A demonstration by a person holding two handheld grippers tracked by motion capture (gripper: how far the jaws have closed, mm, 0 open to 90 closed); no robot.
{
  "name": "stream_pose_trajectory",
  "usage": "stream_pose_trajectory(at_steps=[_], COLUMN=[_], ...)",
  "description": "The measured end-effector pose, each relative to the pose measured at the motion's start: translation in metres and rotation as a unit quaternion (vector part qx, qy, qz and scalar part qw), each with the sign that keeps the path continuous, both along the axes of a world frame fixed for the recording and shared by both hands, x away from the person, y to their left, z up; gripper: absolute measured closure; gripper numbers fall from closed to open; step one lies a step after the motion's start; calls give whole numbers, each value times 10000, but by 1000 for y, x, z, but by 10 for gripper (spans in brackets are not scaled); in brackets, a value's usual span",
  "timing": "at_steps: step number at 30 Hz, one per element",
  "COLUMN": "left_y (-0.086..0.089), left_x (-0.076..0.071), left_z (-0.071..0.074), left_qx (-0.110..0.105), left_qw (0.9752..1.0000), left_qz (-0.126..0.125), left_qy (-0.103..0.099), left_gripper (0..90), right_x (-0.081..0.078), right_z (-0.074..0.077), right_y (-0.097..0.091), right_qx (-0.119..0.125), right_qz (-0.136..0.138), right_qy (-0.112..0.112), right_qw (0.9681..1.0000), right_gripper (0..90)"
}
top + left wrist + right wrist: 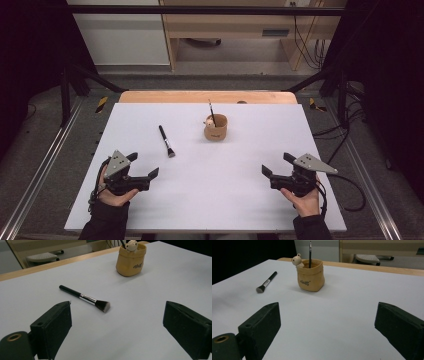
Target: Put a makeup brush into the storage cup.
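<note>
Two grippers are being held wide apart and empty at the table's near edge.
Left gripper (143,166) and right gripper (275,164) are being kept low; the brush (166,141) is lying flat beside the cup (216,128), nearer the left gripper.

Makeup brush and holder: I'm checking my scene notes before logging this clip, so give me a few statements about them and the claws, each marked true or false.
1. The makeup brush lies flat on the white table, outside the holder. True.
2. The tan holder is empty. False: a thin dark brush stands upright in it.
3. The left claw grips the makeup brush. False: its jaws are apart and hold nothing; the brush lies farther up the table.
4. The right claw is open and holds nothing. True.
5. A small bear figure sits at the holder's rim. True.
</note>
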State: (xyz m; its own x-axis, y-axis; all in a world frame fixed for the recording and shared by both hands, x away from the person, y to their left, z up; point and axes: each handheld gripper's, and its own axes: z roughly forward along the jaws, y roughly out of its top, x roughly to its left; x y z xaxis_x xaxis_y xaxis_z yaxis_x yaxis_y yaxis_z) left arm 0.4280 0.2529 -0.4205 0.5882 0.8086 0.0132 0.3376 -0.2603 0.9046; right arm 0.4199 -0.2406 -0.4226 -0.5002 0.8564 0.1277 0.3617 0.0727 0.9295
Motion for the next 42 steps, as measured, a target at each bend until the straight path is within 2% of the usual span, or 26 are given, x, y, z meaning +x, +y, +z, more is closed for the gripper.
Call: stream_pose_trajectory(at_steps=[11, 20, 32, 42], left_y=[-10, -22, -29, -39], left_x=[3, 10, 38, 61], left_z=[3, 11, 17, 15], left_qx=[16, 51, 107, 329], left_qw=[10000, 10000, 9997, 9987], left_qz=[-3, -23, 126, 166], left_qy=[39, 41, 181, 347], left_gripper=[77, 78, 80, 82], right_x=[-1, -3, -2, -2], right_z=[-1, -1, 0, 0], right_y=[1, 3, 5, 5], right_qx=[11, -34, -68, -55], right_qz=[-14, 44, 46, 34], right_qy=[-14, -4, -14, -29], right_qw=[10000, 10000, 10000, 10000], right_gripper=[72, 76, 78, 79])
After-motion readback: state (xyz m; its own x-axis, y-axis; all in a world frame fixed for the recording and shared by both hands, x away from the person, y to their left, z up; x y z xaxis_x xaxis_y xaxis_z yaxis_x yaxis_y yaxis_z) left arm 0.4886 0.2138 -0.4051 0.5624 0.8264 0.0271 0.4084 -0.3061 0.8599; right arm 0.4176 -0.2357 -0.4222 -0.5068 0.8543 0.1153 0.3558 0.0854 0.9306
